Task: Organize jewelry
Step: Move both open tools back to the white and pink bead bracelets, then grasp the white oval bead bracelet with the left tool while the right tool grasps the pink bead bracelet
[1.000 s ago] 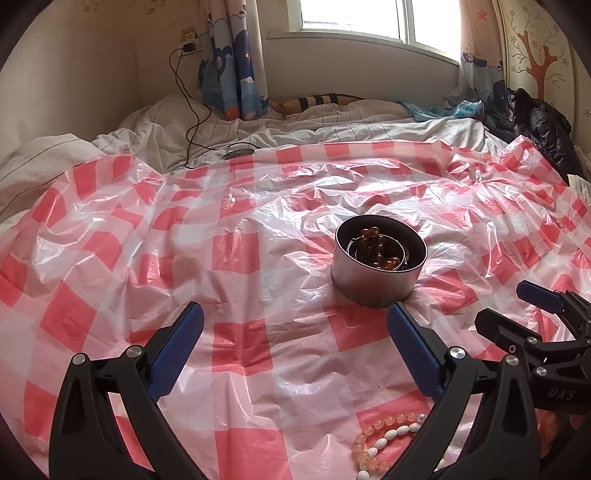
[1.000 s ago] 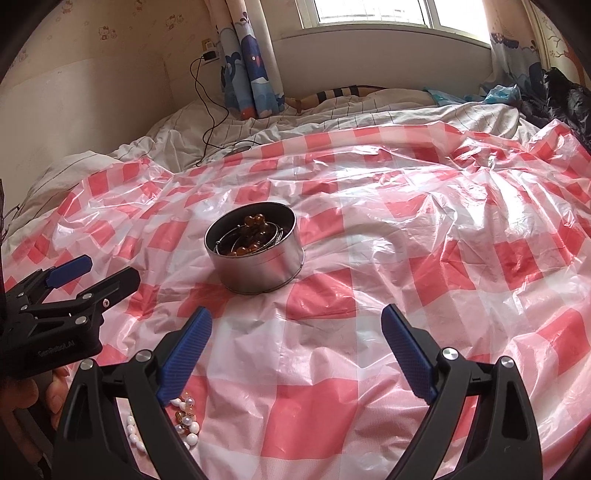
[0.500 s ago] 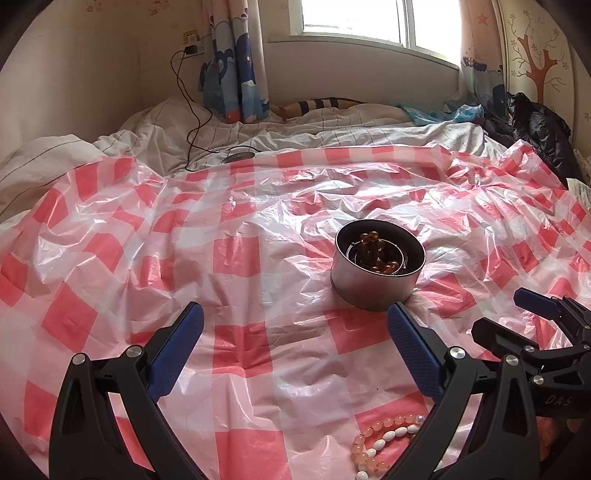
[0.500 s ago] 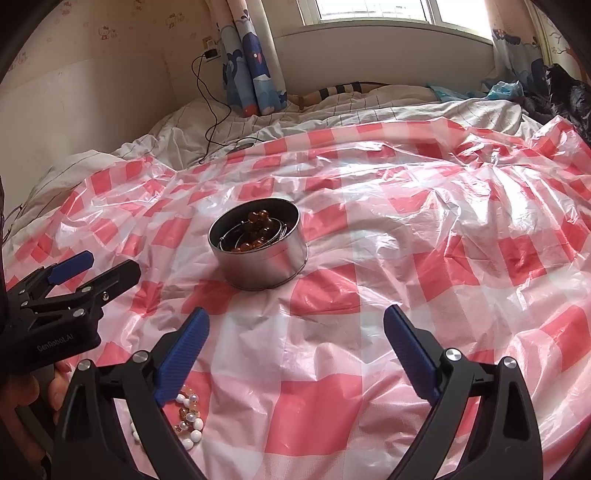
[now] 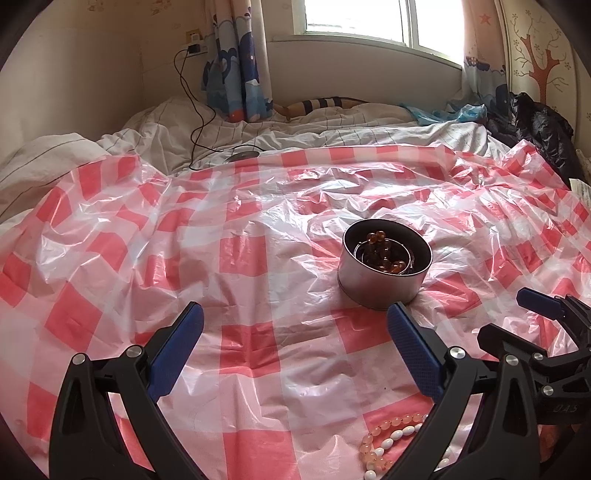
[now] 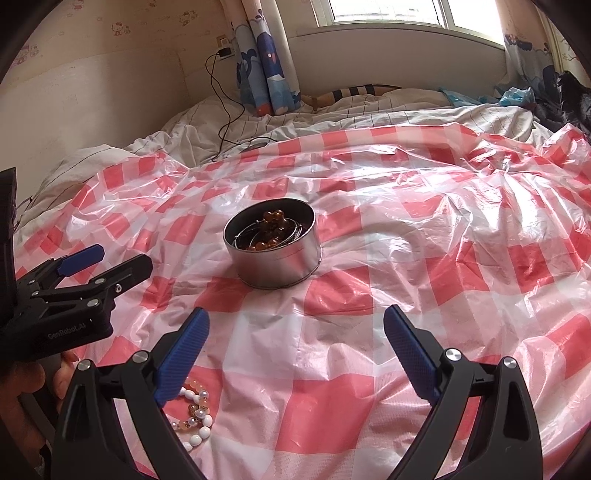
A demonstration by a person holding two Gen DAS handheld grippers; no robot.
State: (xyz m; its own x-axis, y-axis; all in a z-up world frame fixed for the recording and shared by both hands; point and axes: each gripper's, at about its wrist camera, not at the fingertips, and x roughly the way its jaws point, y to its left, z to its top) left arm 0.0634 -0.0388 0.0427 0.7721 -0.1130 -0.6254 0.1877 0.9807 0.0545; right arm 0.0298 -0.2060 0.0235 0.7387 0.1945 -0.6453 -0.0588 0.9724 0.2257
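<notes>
Hovering released over bed's near edge: left tool, right tool; bead bracelets lying between, tin beyond.

Daylight from the blown-out window glares off the crinkled plastic sheet; fisheye edges bend, corners dark.

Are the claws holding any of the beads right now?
No, nothing is held. The left claw and right claw are both open and empty. The pink and white beads lie loose on the checked sheet.
</notes>
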